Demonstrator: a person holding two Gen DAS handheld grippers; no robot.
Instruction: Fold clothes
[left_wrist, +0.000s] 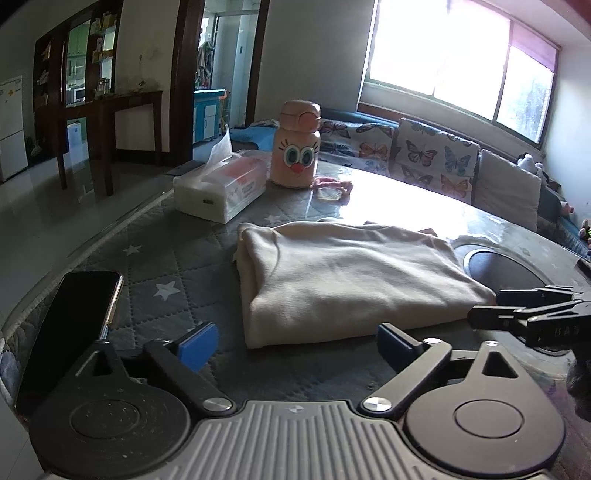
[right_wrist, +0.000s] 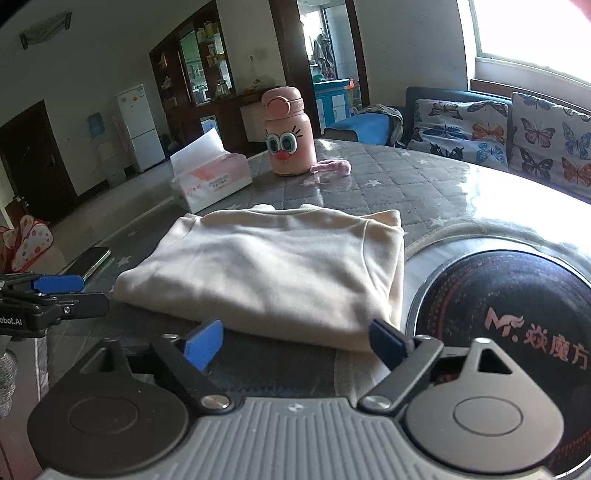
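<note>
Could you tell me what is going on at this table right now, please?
A person is folding clothes with a handheld claw in each hand. A cream fabric garment lies folded in a neat rectangle on the grey quilted star-patterned table cover. The left claw and the right claw are both open at its near edge, with nothing gripped. A pink cartoon-face bottle, a white tissue box and a black phone sit around it, untouched.
</note>
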